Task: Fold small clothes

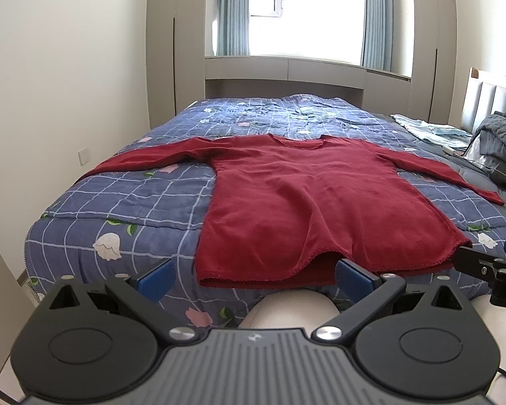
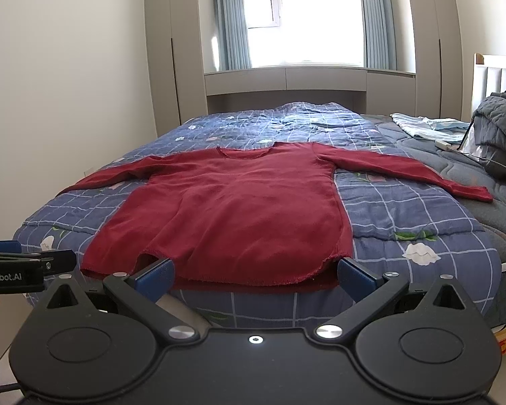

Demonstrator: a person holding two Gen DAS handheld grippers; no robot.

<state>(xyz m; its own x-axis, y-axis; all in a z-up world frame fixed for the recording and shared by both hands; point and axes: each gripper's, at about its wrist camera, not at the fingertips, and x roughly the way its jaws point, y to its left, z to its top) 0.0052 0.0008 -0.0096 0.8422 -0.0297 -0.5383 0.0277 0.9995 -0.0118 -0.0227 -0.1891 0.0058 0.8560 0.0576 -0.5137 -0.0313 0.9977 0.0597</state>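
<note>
Red top point(image 1: 307, 202) flat on quilt point(image 1: 145, 209); fingers point(image 1: 157, 278) apart.

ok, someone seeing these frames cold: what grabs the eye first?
The dark red long-sleeved top, spread flat and face up across the blue checked floral quilt, sleeves out to both sides, hem at the near edge. Next, both tools held just short of that hem, open and empty: the left tool and right tool. Behind, a bright window with blue-grey curtains.
</note>
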